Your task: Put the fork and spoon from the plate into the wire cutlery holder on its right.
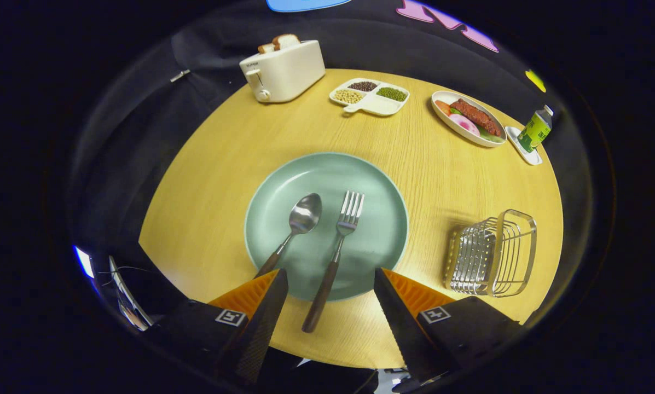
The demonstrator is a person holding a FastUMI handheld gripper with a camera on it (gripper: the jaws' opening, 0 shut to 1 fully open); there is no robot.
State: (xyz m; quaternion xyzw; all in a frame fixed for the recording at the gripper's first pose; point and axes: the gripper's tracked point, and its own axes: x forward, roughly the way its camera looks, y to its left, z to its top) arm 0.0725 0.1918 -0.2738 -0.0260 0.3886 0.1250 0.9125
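- We see the gripper (330, 276) poised over the near edge of the wooden table (223, 164), tilted down toward it, its fingers spread wide and grasping nothing.
- The fork (335, 254) lies between the fingers, its dark handle reaching off the near rim of the green plate (382, 219), tines pointing away from us.
- The spoon (291, 232) lies on the plate beside the fork, its handle end running up to the left finger.
- The wire cutlery holder (491, 254) stands on the table to the right of the plate, apart from it, and we see no cutlery in it.
- Beyond the plate, we note a divided dish (370, 96) holding beans in three compartments, an oval dish of food (468, 118) and a toaster (282, 70) with bread in its slots.
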